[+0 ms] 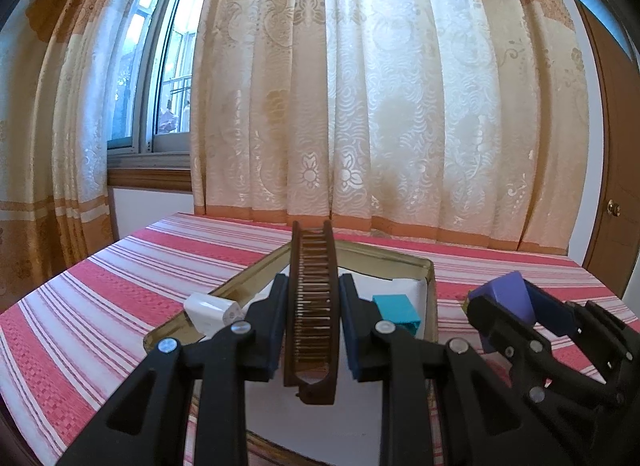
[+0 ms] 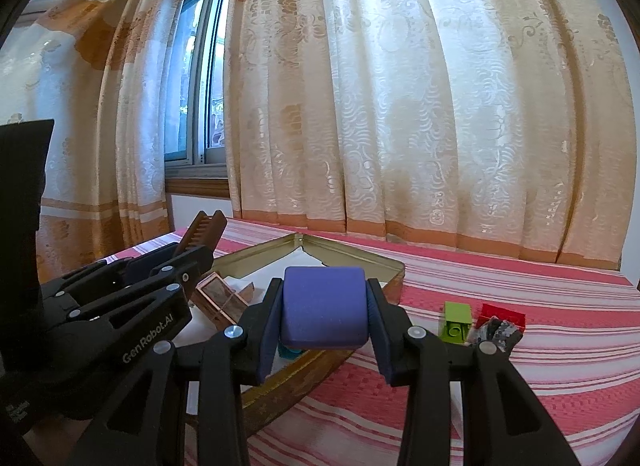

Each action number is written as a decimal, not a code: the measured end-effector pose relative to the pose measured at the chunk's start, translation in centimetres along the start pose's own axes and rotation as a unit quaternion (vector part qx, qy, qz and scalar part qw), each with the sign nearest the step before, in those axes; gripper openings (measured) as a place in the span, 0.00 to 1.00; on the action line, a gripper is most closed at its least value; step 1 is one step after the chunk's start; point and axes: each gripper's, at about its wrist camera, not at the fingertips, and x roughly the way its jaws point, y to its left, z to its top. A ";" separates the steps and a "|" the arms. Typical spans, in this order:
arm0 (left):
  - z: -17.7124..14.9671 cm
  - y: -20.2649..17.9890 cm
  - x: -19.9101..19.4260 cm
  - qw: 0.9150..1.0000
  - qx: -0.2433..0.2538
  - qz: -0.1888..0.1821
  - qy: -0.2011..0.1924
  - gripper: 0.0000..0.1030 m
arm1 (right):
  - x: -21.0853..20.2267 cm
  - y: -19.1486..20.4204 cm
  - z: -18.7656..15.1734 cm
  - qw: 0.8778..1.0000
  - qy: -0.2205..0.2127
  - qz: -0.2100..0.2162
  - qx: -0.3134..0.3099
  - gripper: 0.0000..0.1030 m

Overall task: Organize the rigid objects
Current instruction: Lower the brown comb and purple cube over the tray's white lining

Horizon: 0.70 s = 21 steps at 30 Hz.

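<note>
My left gripper point(image 1: 314, 298) is shut on a brown folding comb point(image 1: 314, 306), held lengthwise above a gold tin tray point(image 1: 430, 286) lined with white paper. The same comb point(image 2: 204, 225) sticks out of the left gripper point(image 2: 188, 254) in the right wrist view. My right gripper point(image 2: 324, 306) is shut on a purple block point(image 2: 324, 306), hovering over the tray's point(image 2: 352, 256) right rim. In the left wrist view that block point(image 1: 510, 298) shows in the right gripper point(image 1: 516, 306) at the right. In the tray lie a teal box point(image 1: 396, 308), a white roll point(image 1: 212, 312) and a brown wooden box point(image 2: 220, 302).
On the red and white striped cloth point(image 2: 520, 366), right of the tray, lie a green box point(image 2: 456, 322), a red box point(image 2: 502, 316) and a dark patterned packet point(image 2: 494, 332). Curtains point(image 2: 400, 105) and a window point(image 1: 168, 77) close off the far side.
</note>
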 end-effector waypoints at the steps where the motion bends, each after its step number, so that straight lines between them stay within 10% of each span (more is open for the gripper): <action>1: 0.0 0.1 0.0 1.000 -0.002 0.000 0.001 0.23 | 0.1 0.1 0.0 1.000 0.000 0.001 -0.001 0.41; 21: 0.4 2.8 1.5 0.999 0.004 0.031 0.023 0.23 | 1.8 1.1 0.3 0.999 0.020 0.026 -0.006 0.41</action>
